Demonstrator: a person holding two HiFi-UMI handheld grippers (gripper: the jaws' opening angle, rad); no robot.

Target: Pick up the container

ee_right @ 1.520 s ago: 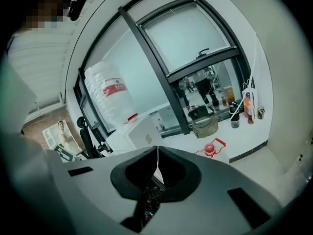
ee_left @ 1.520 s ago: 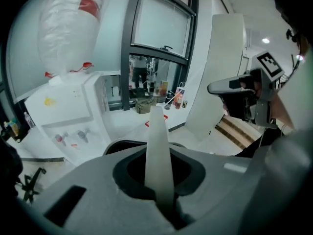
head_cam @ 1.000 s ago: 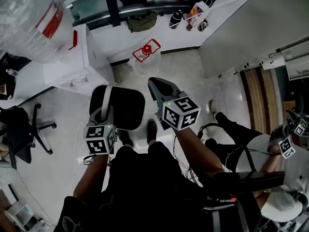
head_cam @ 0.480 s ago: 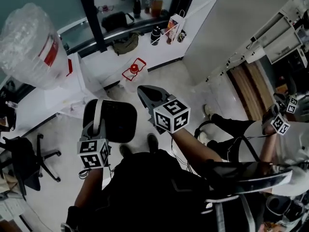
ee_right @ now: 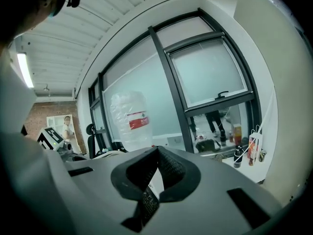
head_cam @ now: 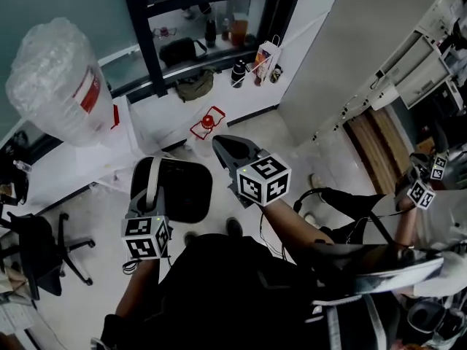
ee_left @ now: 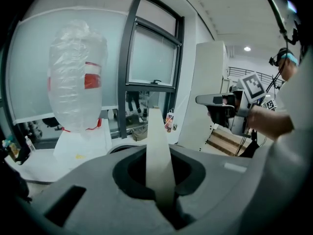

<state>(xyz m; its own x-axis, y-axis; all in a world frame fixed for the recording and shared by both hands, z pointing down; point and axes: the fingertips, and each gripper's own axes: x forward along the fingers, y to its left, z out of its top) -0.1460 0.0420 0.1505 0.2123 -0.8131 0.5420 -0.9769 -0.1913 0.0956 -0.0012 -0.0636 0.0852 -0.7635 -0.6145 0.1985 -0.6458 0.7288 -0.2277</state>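
Left claw (head_cam: 144,195) is pinched narrow on the pale strap (ee_left: 157,151) of a black rounded-square container (head_cam: 182,188). Container hangs off the light floor (head_cam: 84,275), in front of the person, just left of the right claw (head_cam: 235,150). Right claw narrow, pads meeting at the tips.

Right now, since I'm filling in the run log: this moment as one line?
left gripper: shut on white handle | black container: held by that handle | right gripper: shut, empty
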